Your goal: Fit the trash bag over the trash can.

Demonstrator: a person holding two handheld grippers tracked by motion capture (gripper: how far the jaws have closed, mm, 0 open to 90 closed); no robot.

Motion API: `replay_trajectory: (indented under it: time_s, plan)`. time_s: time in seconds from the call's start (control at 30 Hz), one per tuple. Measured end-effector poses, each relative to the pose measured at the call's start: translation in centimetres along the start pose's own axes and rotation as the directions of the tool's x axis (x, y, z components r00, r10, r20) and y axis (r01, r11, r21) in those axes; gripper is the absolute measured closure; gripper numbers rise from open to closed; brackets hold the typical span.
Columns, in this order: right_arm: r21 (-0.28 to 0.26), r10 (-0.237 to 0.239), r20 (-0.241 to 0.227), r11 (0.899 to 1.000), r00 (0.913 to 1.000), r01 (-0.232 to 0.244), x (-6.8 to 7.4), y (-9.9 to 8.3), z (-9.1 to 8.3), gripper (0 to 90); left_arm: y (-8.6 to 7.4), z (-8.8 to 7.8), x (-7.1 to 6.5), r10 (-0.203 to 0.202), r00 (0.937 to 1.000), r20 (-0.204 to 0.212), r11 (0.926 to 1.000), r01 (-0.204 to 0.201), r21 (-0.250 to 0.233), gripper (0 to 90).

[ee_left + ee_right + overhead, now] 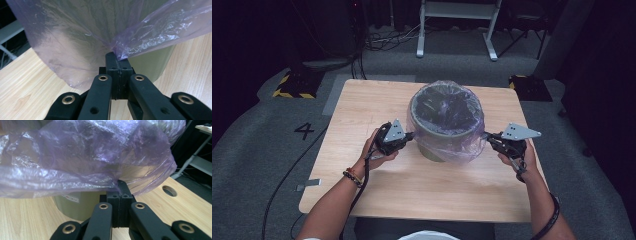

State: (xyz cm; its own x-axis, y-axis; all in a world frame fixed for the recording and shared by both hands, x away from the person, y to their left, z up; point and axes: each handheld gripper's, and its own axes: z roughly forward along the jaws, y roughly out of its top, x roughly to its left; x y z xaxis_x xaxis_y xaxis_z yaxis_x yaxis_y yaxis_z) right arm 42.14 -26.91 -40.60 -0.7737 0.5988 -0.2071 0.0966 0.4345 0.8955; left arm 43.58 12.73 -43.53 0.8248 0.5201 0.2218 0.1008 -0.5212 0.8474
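Bin (446, 131) sits on counter (362, 165) dead between both claws, purple bag (447, 112) draped over its rim. Left claw (408, 136) clamped on bag film at bin's left side, right claw (488, 136) clamped on film opposite. Both equally near, pointing inward, roughly level, forearms coming in low. Guessing next move is pulling film down or outward, evenly, else it tears.

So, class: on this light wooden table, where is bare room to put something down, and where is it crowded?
Bare wood lies along the near edge of the light wooden table, between the forearms, and at the far-left corner. The middle is crowded: the olive bin in its purple plastic bag, pinched by the left gripper and right gripper.
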Motion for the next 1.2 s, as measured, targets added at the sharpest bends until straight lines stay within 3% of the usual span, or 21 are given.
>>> replay_trajectory:
  time_s: [0.13,0.37,0.47,0.5,0.57,0.6,0.63,0.77,0.87,1.03,1.13,1.2]
  plan:
    - [0.048,0.003,0.016,0.999,0.9999,-0.003,0.0,-0.9,1.1,90.0,-0.5,0.6,0.3,-0.011,0.9998,-0.016,0.9996,0.011,0.025,90.0]
    - [0.093,0.065,0.024,0.993,0.9976,-0.067,-0.3,-2.9,3.5,90.0,-1.2,1.3,0.9,-0.037,0.9985,-0.04,0.998,0.039,0.05,90.0]
    - [0.086,0.106,0.046,0.99,0.9933,-0.11,-0.5,-3.5,4.3,75.2,-1.5,1.3,1.2,-0.065,0.997,-0.042,0.9974,0.067,0.029,88.9]
    - [0.088,0.106,0.046,0.99,0.9933,-0.11,-0.5,-3.6,4.3,69.5,-1.6,1.2,1.3,-0.089,0.9953,-0.038,0.9958,0.09,0.018,82.2]
    - [0.1,0.124,0.051,0.987,0.991,-0.129,-0.7,-3.8,4.2,49.8,-1.7,0.9,1.4,-0.115,0.9919,-0.054,0.9926,0.117,0.034,58.4]
    - [0.11,0.129,0.052,0.985,0.9903,-0.134,-0.7,-4.0,4.0,47.0,-2.0,0.5,1.5,-0.119,0.992,-0.044,0.9923,0.12,0.029,55.2]
    - [0.11,0.134,0.056,0.984,0.9894,-0.139,-0.9,-4.3,3.6,39.1,-2.2,0.3,1.6,-0.132,0.9906,-0.037,0.9906,0.133,0.031,46.4]
    - [0.107,0.163,0.07,0.98,0.9841,-0.17,-1.5,-5.0,1.9,27.6,-2.7,-1.0,1.8,-0.16,0.9869,-0.02,0.9863,0.161,0.037,24.5]
    - [0.096,0.202,0.07,0.973,0.9769,-0.208,-2.0,-5.4,0.8,26.3,-2.9,-1.8,1.7,-0.181,0.9832,-0.019,0.9827,0.182,0.035,19.4]
    - [0.098,0.23,0.088,0.966,0.9691,-0.239,-2.4,-5.8,-0.1,25.2,-3.2,-2.7,1.2,-0.171,0.9851,-0.012,0.9841,0.172,0.045,17.2]
    - [0.082,0.259,0.095,0.96,0.9611,-0.267,-2.7,-5.8,-0.6,26.7,-3.7,-2.7,0.8,-0.173,0.9848,-0.019,0.982,0.174,0.073,17.1]
    - [0.058,0.261,0.093,0.962,0.9609,-0.267,-2.7,-5.4,-1.1,26.9,-4.3,-2.7,0.6,-0.173,0.985,-0.008,0.9806,0.173,0.093,17.1]
